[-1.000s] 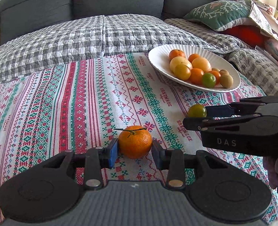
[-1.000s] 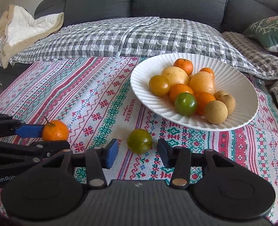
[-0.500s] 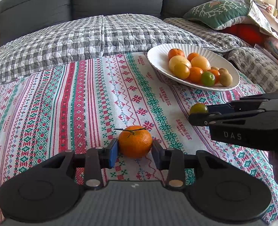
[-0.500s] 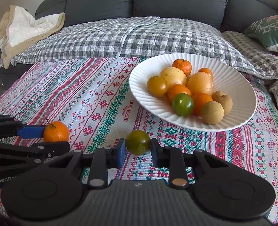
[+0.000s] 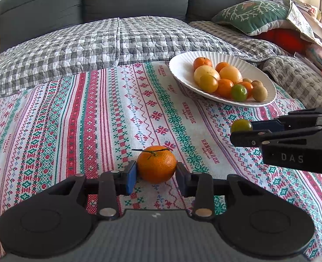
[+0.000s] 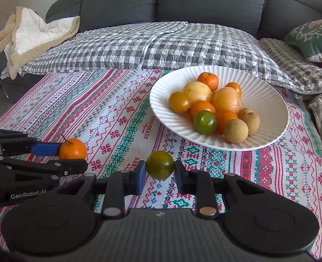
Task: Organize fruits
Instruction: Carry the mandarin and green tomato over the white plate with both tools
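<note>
My left gripper [image 5: 156, 170] is shut on an orange mandarin [image 5: 156, 163] with a thin stem, low over the patterned cloth; it also shows in the right wrist view [image 6: 73, 149]. My right gripper [image 6: 159, 170] is shut on a dark green tomato [image 6: 160, 164] and holds it just above the cloth; the tomato also shows in the left wrist view [image 5: 241, 125]. A white ribbed plate [image 6: 265, 100] holds several fruits: mandarins, yellow fruits, a green tomato [image 6: 204, 122] and brown round fruits. The plate lies ahead and right of both grippers [image 5: 182, 65].
The striped embroidered tablecloth [image 5: 95, 120] covers the table. Behind it stands a grey sofa with a checked quilt [image 6: 161, 43]. A green cushion [image 5: 259, 15] lies at the right, a beige blanket [image 6: 34, 35] at the left. The right gripper's body [image 5: 292, 144] reaches in beside my left one.
My right gripper closed on the green tomato and lifted it slightly off the cloth. My left gripper kept its hold on the mandarin and barely moved.
</note>
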{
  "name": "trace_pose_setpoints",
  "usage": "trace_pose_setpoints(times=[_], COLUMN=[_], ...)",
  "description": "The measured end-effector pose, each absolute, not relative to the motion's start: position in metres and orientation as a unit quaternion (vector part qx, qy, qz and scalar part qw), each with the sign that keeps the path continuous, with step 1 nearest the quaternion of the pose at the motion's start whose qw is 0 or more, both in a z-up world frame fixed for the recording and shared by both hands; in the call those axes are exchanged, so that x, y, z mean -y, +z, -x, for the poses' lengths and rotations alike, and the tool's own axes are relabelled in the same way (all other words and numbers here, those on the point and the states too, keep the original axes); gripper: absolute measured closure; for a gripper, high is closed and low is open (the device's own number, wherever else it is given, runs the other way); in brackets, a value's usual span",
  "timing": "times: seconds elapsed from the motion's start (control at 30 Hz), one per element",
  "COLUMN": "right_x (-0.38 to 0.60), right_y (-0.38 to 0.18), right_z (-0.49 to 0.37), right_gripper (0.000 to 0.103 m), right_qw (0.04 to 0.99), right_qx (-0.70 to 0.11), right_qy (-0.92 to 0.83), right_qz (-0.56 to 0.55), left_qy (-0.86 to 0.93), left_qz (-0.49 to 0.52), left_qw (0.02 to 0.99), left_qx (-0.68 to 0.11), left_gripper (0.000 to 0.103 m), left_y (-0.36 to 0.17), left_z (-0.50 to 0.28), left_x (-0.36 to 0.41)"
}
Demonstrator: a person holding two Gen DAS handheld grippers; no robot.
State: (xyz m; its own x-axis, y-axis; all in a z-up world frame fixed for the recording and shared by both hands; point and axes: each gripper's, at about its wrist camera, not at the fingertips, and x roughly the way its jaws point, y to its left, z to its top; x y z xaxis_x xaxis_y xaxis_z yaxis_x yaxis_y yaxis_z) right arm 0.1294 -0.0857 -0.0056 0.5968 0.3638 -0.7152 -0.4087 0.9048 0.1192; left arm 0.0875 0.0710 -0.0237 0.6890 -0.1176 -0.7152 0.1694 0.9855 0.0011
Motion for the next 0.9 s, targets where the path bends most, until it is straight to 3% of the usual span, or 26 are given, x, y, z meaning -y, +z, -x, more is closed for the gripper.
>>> trace_pose_setpoints(times=[0.9], right_x=[0.169], right_y=[0.009], right_z=[-0.120], right_gripper=[0.078], right_qw=[0.909], right_qx=[-0.369], right_qy=[0.193], right_qz=[-0.007], left_qy=[-0.121], left_qz=[-0.015], left_qw=[0.920], left_qx=[-0.373], left_gripper=[0.074], left_y=[-0.010], left_z=[-0.095], left_x=[-0.032])
